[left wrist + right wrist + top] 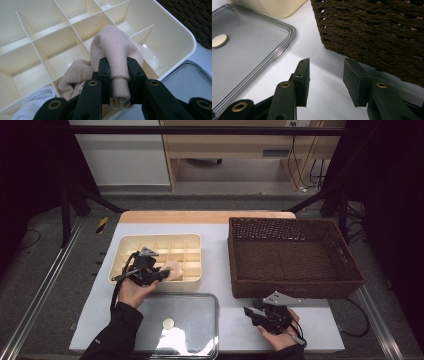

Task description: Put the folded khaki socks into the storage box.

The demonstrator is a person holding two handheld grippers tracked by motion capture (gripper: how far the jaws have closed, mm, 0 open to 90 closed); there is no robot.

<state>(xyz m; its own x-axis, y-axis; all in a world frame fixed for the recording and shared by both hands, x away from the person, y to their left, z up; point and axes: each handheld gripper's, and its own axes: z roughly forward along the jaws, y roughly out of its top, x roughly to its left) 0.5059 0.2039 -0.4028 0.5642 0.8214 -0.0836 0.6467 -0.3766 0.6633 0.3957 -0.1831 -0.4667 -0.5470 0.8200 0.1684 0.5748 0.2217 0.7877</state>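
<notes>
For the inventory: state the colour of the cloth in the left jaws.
Pale beige cloth; clearest in the left gripper view.

Your high view looks forward and down from above your side of the white desk (225, 265), far enough back to take in the cream plastic divided tray (192, 240), the dark brown woven wicker basket (295, 257) and the clear flat plastic lid (200, 320) together. Your left gripper view rides close over the tray (175, 37), facing down into its compartments, with a corner of the lid (190, 80) and the basket (195, 17) at its right edge. Your right gripper view sits low near the desk (324, 85), facing the basket's wall (374, 32), with the lid (249, 57) and the tray's edge (272, 7) at its left.
</notes>
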